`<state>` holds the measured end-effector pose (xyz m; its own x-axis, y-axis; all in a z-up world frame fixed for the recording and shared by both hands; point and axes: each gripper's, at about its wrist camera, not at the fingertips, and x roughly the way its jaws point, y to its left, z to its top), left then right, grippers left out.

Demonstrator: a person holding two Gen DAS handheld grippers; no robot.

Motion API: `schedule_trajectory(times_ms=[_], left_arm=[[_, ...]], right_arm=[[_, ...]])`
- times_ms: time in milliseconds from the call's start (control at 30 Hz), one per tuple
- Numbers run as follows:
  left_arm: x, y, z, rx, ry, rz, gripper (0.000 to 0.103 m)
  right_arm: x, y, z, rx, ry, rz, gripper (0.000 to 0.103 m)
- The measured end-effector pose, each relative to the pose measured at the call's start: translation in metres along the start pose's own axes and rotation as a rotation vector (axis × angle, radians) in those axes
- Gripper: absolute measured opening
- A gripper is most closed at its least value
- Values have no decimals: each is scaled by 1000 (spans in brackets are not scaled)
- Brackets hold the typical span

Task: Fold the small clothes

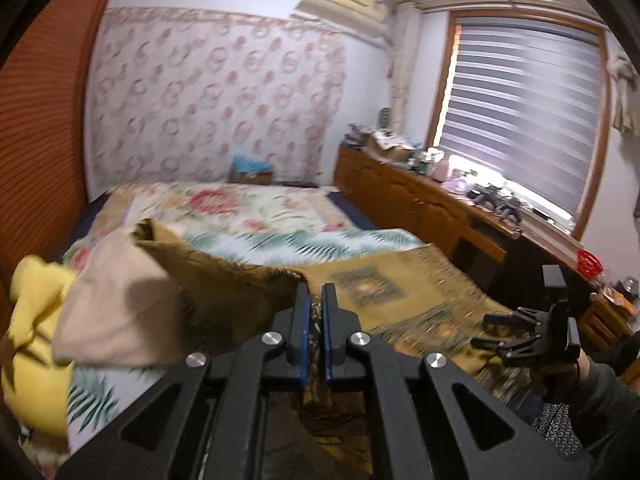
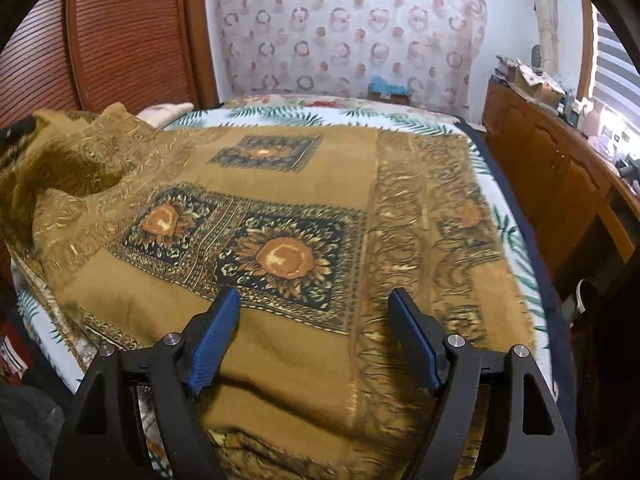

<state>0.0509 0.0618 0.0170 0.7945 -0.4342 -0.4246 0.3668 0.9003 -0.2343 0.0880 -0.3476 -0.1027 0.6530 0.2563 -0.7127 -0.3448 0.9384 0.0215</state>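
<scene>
Left-wrist view: left gripper (image 1: 316, 296), fingers (image 1: 303, 312) clamped on a raised edge of the brown sunflower cloth (image 1: 224, 284); yellow garment (image 1: 32, 320) beside. Right-wrist view only: cloth spread over the bed (image 2: 516, 248); right gripper (image 2: 314, 300) fingers (image 2: 212, 336) apart, empty, above it.

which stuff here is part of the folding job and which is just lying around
In the job:
- sunflower-print brown cloth, spread on the bed
- left gripper, shut on an edge of that cloth
- right gripper, open above it

Lying about:
- yellow garment
- beige cloth
- clutter on the wooden cabinet
- air conditioner
</scene>
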Motion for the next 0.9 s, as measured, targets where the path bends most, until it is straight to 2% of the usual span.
schedule_trajectory(times_ms=[367,433,500,567,633,900], left_arm=[[62,-99,61,127,29,-199,1],[69,-115,71,139,35,-216,2],[73,-126,76,149,55,-217,5],[78,-131,76,153,77,-226,14],[78,-132,74,165,84,-201,18],[85,-102,44,164,170,-88,21]], right_arm=[[-38,-39,0,65,-70,-55,78],[-44,-47,-1,81,-81,-65,78],[-48,-54,-2,98,-87,-69,78],[-51,-59,-2,115,-90,-63,78],[-53,-62,-3,127,-93,-54,78],[-51,-54,9,104,-108,-29,78]])
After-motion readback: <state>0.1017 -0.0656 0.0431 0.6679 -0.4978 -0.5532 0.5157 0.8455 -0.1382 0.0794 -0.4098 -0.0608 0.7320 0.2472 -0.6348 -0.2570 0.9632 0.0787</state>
